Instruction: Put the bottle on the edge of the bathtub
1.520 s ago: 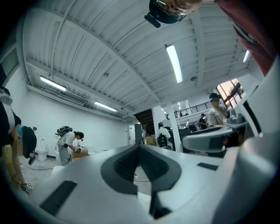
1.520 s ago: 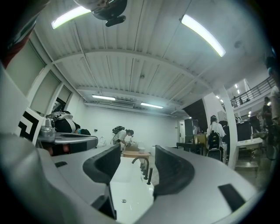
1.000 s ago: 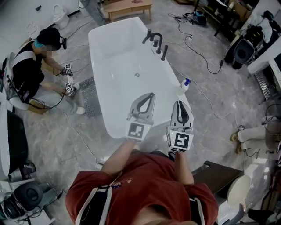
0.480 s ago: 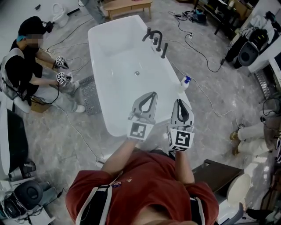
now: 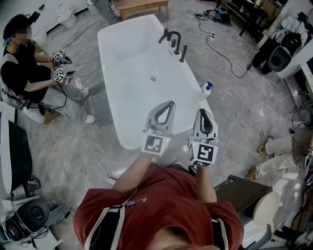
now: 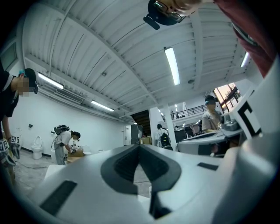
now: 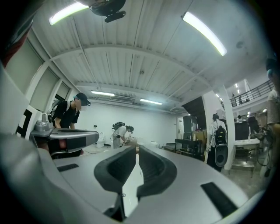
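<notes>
Tub [image 5: 108,73], near rim partly behind left gripper [image 5: 169,104] and right gripper [image 5: 202,112]; bottle [image 5: 206,92] too small to read its label; bench [image 5: 142,6] cut by top edge.

Bathtub [image 5: 132,58]: smooth, glossy white.
Faucet [image 5: 171,38]: matt black metal.
Floor [image 5: 63,146]: grey, veined, stone-like.
My left claw [image 5: 170,104], right claw [image 5: 201,112]: matt grey plastic.

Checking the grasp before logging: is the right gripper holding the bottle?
No, the right gripper is shut on nothing, while the bottle stands apart on the bathtub rim.
</notes>
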`<action>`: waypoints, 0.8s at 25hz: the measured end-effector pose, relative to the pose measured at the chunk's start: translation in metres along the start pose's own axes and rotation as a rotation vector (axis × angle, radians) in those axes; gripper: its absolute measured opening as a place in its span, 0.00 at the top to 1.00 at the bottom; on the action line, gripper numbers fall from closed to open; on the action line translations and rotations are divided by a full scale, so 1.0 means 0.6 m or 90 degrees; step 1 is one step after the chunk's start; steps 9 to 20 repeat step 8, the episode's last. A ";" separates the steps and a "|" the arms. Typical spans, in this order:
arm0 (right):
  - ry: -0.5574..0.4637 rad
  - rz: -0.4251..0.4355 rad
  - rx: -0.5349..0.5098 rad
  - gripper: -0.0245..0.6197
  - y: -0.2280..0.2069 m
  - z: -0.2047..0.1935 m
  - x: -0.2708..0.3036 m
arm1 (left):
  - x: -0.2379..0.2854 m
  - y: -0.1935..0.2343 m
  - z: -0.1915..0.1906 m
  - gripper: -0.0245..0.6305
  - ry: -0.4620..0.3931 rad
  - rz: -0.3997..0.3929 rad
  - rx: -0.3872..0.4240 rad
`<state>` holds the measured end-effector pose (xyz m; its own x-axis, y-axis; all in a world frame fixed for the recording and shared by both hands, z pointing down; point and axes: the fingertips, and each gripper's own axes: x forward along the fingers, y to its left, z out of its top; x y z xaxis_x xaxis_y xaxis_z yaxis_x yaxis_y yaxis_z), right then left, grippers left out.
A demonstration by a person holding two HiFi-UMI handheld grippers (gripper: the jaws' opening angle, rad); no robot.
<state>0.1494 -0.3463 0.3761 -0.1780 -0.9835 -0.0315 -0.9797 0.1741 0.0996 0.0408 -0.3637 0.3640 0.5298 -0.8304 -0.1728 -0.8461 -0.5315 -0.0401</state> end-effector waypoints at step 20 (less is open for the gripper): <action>-0.003 0.016 -0.050 0.92 0.031 0.007 0.010 | -0.001 0.015 -0.006 0.94 0.005 -0.002 -0.002</action>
